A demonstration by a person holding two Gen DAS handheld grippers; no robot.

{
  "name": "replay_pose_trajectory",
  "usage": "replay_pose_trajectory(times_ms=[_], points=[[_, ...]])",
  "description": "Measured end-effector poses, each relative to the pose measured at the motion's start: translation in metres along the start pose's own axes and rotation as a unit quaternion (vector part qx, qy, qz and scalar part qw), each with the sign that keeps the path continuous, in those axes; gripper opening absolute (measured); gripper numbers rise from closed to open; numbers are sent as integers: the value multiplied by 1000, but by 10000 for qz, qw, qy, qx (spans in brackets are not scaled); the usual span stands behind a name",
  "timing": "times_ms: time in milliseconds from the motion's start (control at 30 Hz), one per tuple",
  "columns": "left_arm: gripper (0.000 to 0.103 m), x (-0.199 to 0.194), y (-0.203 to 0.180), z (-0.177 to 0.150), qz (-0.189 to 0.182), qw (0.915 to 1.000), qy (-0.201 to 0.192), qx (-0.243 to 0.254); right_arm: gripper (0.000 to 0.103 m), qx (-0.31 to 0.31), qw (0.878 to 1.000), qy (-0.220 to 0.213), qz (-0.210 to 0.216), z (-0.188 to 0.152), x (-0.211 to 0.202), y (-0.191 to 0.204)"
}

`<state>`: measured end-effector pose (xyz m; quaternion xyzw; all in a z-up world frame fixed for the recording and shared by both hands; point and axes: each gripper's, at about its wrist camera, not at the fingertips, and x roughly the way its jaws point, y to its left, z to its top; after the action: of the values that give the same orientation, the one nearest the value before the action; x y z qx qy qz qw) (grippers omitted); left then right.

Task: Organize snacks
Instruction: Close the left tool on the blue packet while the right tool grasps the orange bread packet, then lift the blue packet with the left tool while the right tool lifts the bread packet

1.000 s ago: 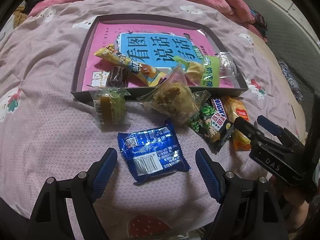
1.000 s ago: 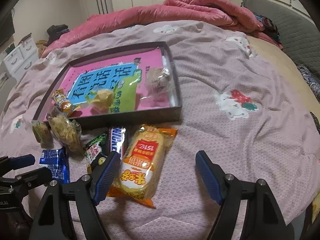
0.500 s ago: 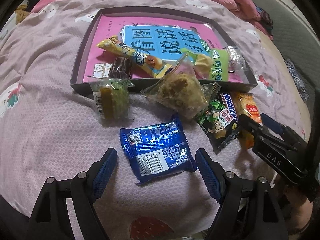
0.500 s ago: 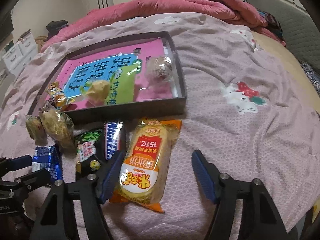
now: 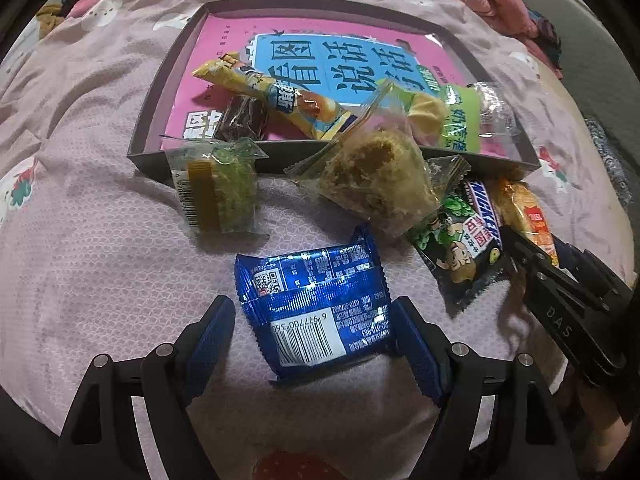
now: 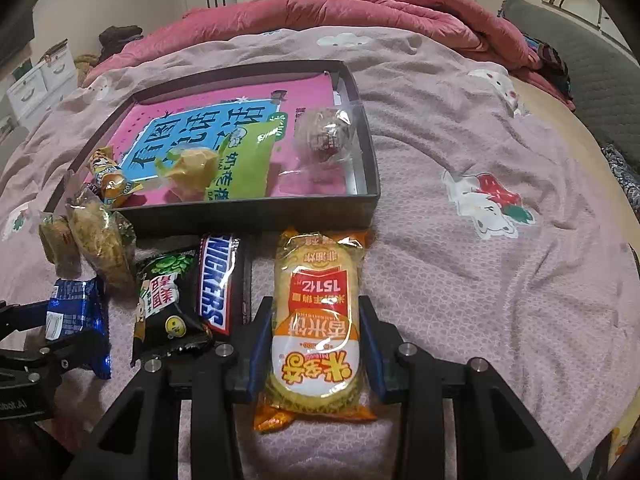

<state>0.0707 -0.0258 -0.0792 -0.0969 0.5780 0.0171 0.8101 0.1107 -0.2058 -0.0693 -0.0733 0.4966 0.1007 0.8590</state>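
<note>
A dark shallow box [image 5: 200, 36] [image 6: 256, 216] with a pink book inside lies on the bed and holds several snacks. My left gripper [image 5: 312, 332] is open; its fingers straddle the blue foil packet [image 5: 320, 312], and the right finger touches the packet's edge. My right gripper [image 6: 316, 332] is shut on the orange rice cracker pack [image 6: 316, 320] in front of the box. The blue packet also shows in the right wrist view [image 6: 76, 312].
Loose on the pink sheet: a green cake packet [image 5: 218, 192], a clear-wrapped pastry [image 5: 376, 184], a black-green pea bag [image 6: 168, 300], a Snickers bar [image 6: 218, 280]. A red quilt [image 6: 360, 12] lies behind the box.
Both grippers moved forward over their packets. The right gripper closed on the rice cracker pack. The left fingers now flank the blue packet.
</note>
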Motion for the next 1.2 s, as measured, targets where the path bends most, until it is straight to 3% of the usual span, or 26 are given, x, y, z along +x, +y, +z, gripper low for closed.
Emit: replay_pose_trajectory(times_ms=[300, 367, 433, 733, 1200], points=[[81, 7, -4, 0, 88, 9999, -77, 1, 36, 195, 9988, -112, 441, 0, -1, -11], [77, 6, -1, -1, 32, 9999, -102, -43, 36, 220, 9984, -153, 506, 1, -4, -12], [66, 4, 2, -1, 8, 9999, -130, -57, 36, 230, 9977, -237, 593, 1, -8, -11], [56, -4, 14, -3, -222, 9996, -153, -57, 36, 171, 9951, -609, 756, 4, -26, -8], [56, -21, 24, -16, -498, 9987, -90, -109, 36, 100, 9934, -744, 864, 5, -32, -5]])
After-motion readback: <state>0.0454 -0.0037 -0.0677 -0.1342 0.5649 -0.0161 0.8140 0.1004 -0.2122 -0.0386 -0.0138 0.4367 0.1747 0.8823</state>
